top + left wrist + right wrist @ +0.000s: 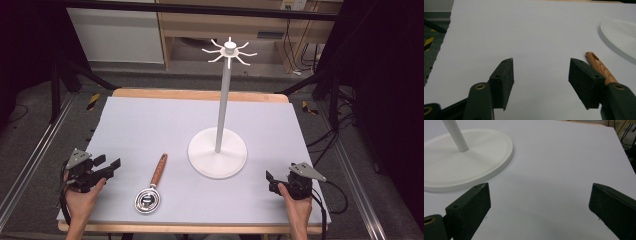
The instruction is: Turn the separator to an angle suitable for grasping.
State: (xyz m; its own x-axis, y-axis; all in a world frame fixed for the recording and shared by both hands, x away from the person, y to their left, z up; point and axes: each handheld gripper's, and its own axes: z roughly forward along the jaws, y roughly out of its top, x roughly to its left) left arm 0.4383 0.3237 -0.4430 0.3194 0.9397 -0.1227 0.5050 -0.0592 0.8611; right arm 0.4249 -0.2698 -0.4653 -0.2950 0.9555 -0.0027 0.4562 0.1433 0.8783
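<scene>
The place looks like a lab or a recording room set up for testing. A table point(200, 95) covered with a plain pale sheet stands at the centre of the high view, on a grey carpeted floor point(30, 130). Metal rails point(35, 155) run along both sides of it, and yellow-and-black hazard tape point(93, 101) marks the floor near its far corners. Loose cables point(325, 137) trail at the right, and light wooden shelving point(200, 25) stands along the top of the frame.
</scene>
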